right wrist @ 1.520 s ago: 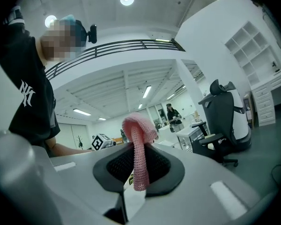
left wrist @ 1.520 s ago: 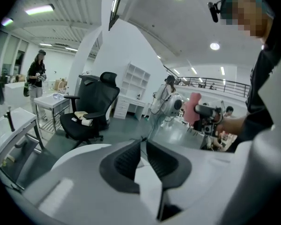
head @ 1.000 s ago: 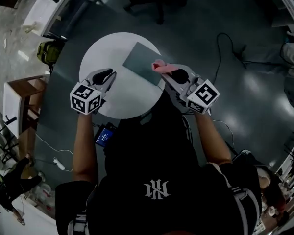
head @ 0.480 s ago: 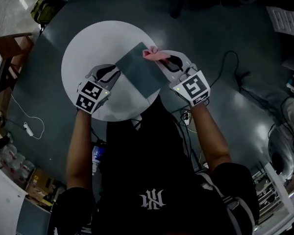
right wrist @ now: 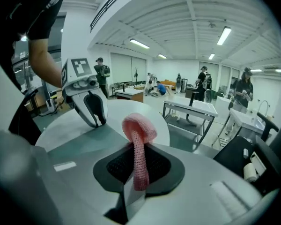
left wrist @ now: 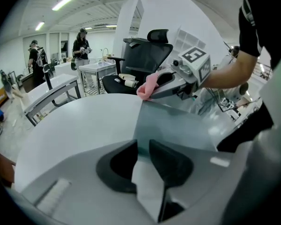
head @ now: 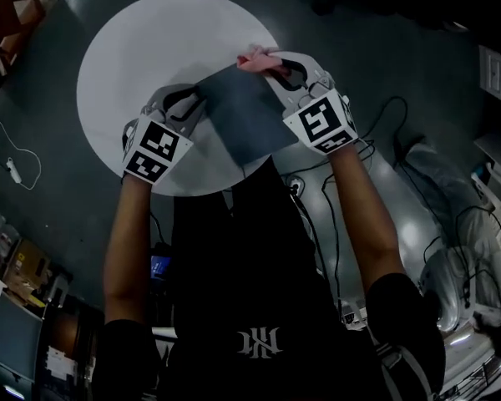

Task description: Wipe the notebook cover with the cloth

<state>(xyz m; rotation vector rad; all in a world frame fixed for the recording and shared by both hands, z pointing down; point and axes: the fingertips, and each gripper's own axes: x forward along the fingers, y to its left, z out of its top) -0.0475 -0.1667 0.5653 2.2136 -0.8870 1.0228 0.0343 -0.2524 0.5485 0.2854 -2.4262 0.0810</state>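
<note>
1. The notebook (head: 242,115) sits on the near right part of the round white counter (head: 150,48), dark cover up. No view settles whether it lies fully flat.
2. The left gripper (head: 190,105) is pressed together on the notebook's left edge. Its own view shows the cover running straight in between the two jaws. Judged purpose: steadying the notebook.
3. The right gripper (head: 269,63) pinches the pink cloth (head: 252,57). Its own view shows a strip of cloth clamped between the jaws and a folded wad standing out past the tips.
4. The cloth is at the notebook's far corner, at or just over the edge. Contact with the cover cannot be confirmed.
5. Progress, as a judgement: both grasps are made, so preparation is complete. The cloth is at one corner only, and the cover shows no streak or cleaned patch, so wiped area cannot be assessed.
6. Outstanding: strokes across the broad middle and near part of the cover.
</note>
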